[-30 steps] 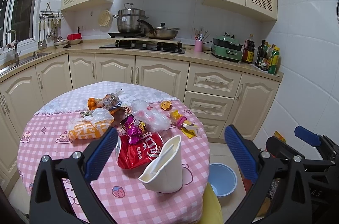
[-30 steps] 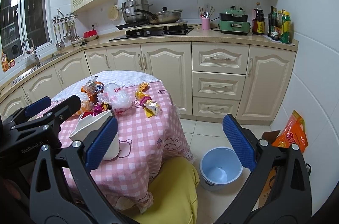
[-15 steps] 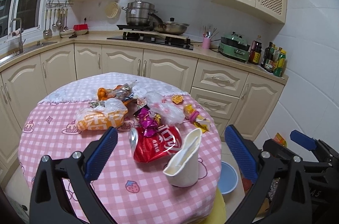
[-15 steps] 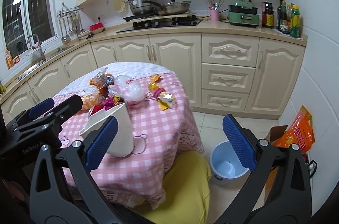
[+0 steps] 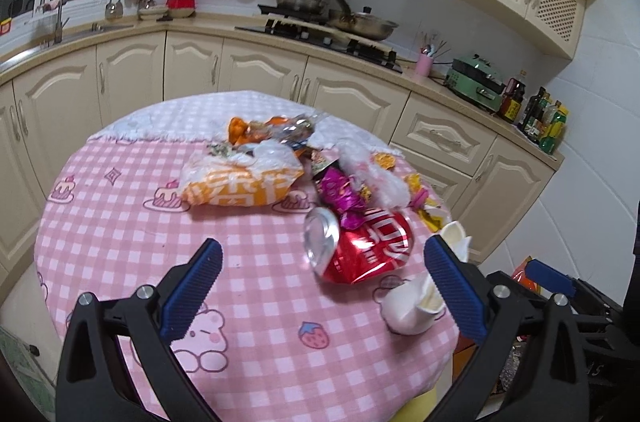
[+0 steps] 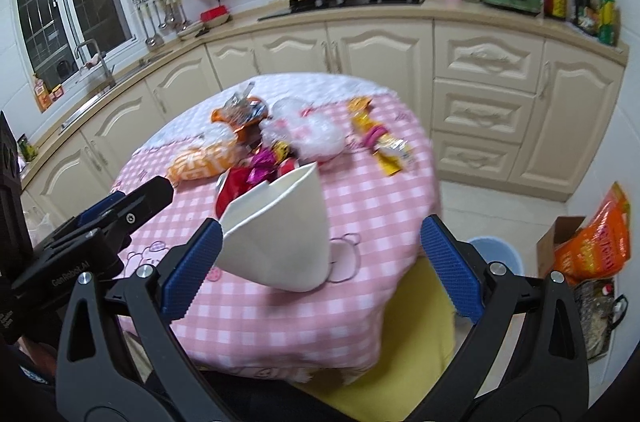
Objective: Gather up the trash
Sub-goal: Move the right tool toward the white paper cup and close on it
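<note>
Trash lies on a round table with a pink checked cloth [image 5: 120, 238]: a crushed red can [image 5: 360, 246], a squashed white paper cup [image 5: 416, 302], an orange-white snack bag [image 5: 236, 186], purple wrappers [image 5: 340, 194], clear plastic [image 5: 376, 174] and yellow wrappers [image 6: 380, 146]. My left gripper [image 5: 320, 286] is open above the table's near side, the can just ahead of it. My right gripper [image 6: 320, 262] is open, with the white cup [image 6: 280, 234] between its fingers' lines, untouched. A blue bin [image 6: 500, 254] stands on the floor right of the table.
A yellow chair seat [image 6: 408, 334] sits under the table's near edge. A cardboard box and an orange bag [image 6: 592, 242] stand by the right wall. Cream cabinets [image 6: 480, 74] and a counter with stove, pots and bottles run behind the table.
Both grippers have moved forward and higher over the table. The can and cup now sit closer in both views. Both grippers stay open.
</note>
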Tool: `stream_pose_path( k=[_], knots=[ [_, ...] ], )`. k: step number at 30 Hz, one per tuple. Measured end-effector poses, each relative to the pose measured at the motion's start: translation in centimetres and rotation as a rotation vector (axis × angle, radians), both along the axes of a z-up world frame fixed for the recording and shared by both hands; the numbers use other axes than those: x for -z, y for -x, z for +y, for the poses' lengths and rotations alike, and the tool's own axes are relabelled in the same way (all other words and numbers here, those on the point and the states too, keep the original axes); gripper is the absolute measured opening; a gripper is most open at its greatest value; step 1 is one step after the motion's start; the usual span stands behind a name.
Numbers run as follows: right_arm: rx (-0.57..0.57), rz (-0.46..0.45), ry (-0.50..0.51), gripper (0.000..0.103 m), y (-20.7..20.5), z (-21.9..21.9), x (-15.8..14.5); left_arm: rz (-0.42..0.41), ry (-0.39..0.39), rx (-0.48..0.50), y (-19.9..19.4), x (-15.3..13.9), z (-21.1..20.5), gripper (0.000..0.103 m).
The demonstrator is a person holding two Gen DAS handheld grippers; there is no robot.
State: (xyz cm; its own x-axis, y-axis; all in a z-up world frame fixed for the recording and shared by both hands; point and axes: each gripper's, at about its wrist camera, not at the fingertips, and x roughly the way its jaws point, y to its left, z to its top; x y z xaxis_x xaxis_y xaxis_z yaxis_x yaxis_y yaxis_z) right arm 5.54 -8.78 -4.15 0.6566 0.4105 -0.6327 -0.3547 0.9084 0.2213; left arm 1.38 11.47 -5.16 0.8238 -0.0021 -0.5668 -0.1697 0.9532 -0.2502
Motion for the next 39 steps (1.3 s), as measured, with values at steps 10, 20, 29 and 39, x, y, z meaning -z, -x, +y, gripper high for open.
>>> stream_pose_path(
  k=[10,20,29,39],
  knots=[
    [-0.05,0.119,-0.052,0.097,-2.8,3.1,2.3,0.09,0.103,-0.019,-1.3,2.6,3.8,0.099],
    [-0.102,0.213,-0.169,0.097,-5.7,4.4,4.0,0.144,0.161,-0.021,-3.1,4.3,5.7,0.099],
    [-0.064,0.202,-0.14,0.097,-7.6,4.9,3.9,0.18,0.194,-0.022,-4.6,5.4,6.5,0.099],
    [0.027,0.17,-0.03,0.097,-7.8,4.5,3.0,0.166,0.178,-0.014,-5.8,4.9,6.1,0.099]
  ],
)
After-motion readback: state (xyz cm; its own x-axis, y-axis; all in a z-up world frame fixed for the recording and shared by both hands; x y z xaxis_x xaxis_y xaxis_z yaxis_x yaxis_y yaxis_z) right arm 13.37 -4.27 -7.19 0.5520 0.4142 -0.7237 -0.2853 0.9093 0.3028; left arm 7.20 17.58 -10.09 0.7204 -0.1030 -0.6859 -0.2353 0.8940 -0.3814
